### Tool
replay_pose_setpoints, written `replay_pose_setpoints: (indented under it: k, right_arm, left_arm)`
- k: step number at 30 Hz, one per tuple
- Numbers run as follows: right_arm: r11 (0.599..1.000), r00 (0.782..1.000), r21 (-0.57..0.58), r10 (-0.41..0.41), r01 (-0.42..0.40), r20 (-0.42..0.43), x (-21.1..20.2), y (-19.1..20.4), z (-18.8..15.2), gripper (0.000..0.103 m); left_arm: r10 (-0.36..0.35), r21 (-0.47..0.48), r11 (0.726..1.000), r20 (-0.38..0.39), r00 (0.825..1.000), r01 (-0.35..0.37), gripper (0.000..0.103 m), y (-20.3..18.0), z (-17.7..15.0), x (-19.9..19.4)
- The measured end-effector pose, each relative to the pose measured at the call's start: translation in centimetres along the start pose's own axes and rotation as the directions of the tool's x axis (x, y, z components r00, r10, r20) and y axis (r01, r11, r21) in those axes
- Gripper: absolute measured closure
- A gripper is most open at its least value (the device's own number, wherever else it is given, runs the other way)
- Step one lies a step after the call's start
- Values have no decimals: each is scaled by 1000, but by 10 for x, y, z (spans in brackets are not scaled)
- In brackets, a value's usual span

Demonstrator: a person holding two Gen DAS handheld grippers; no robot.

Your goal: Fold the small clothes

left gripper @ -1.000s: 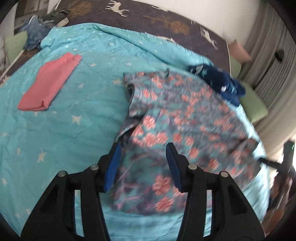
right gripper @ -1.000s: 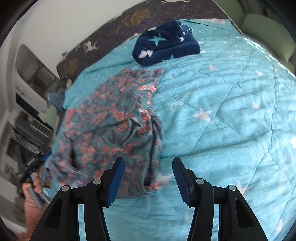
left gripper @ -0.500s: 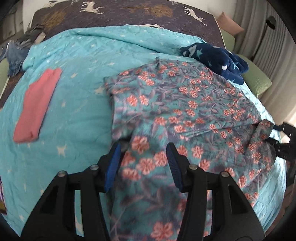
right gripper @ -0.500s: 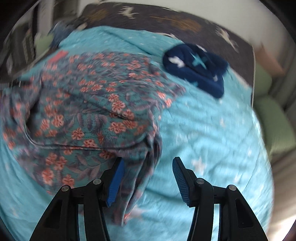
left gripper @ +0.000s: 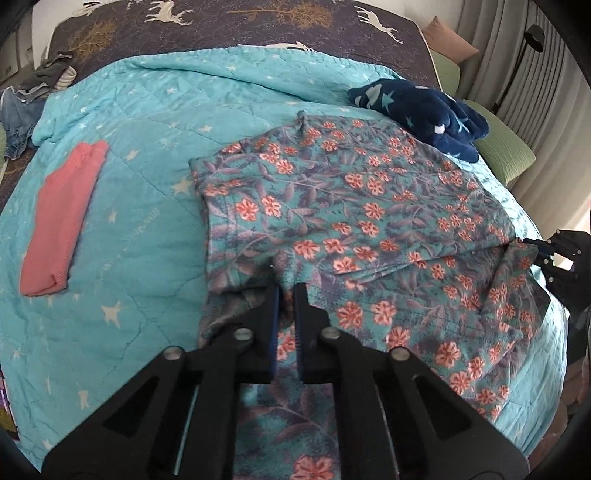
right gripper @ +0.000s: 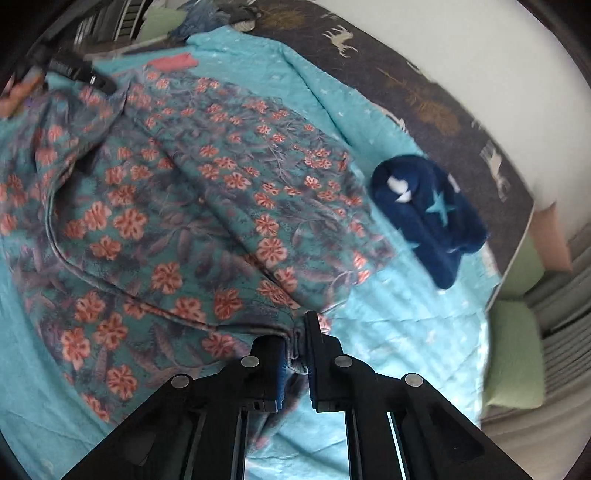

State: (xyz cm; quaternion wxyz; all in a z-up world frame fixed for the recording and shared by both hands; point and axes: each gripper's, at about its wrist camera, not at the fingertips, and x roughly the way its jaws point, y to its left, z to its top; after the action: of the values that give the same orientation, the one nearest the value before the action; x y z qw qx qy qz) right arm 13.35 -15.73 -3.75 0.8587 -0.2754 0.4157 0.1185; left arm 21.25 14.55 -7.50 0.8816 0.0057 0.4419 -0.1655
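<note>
Now my left tongs (left gripper: 287, 291) are clamped tight on a pinch of the teal floral-print garment with coral blossoms (left gripper: 354, 206), at its near left edge, and my right tongs (right gripper: 300, 332) are clamped just as tight on a bunched fold at its near right edge. The garment lies spread across the turquoise star-patterned quilt on the bed (left gripper: 155, 229), one layer folded over another. Left of the garment, well apart from it, sits a folded coral-pink knit piece (left gripper: 62, 218). Beyond the garment's far right corner, just beside it, lies a navy plush cloth with pale stars (left gripper: 424, 110). Further behind the garment runs a dark purple bedspread with deer and trees (left gripper: 258, 22).
</note>
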Motion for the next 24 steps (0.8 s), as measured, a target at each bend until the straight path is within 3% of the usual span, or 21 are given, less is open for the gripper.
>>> replay_pose_setpoints:
  k: [3, 7, 12, 15, 18, 22, 24]
  right_arm:
    - [977, 992, 180, 108, -118, 65, -12, -30, 0, 95]
    - [928, 969, 297, 180, -225, 170, -33, -57, 8, 95]
    - [891, 950, 379, 149, -250, 276, -52, -88, 33, 95]
    - [858, 951, 454, 112, -238, 288, -45, -116, 52, 95]
    - [818, 958, 529, 86, -224, 273, -24, -145, 76, 95]
    - [789, 969, 578, 87, -209, 232, 20, -170, 102, 94]
    - [785, 982, 596, 85, -170, 168, 56, -179, 114, 91]
  left_arm:
    - [-28, -49, 998, 32, 999, 30, 97, 6, 6, -15]
    - [-69, -62, 995, 140, 988, 78, 97, 6, 24, -47]
    - [7, -90, 996, 265, 964, 18, 97, 15, 63, -81]
    - [30, -121, 993, 321, 946, 9, 97, 27, 98, -84]
    - [67, -142, 990, 335, 940, -20, 97, 38, 132, -66]
    - [99, -184, 982, 269, 958, -50, 96, 55, 166, -11]
    - [151, -195, 974, 203, 968, -111, 96, 64, 175, 30]
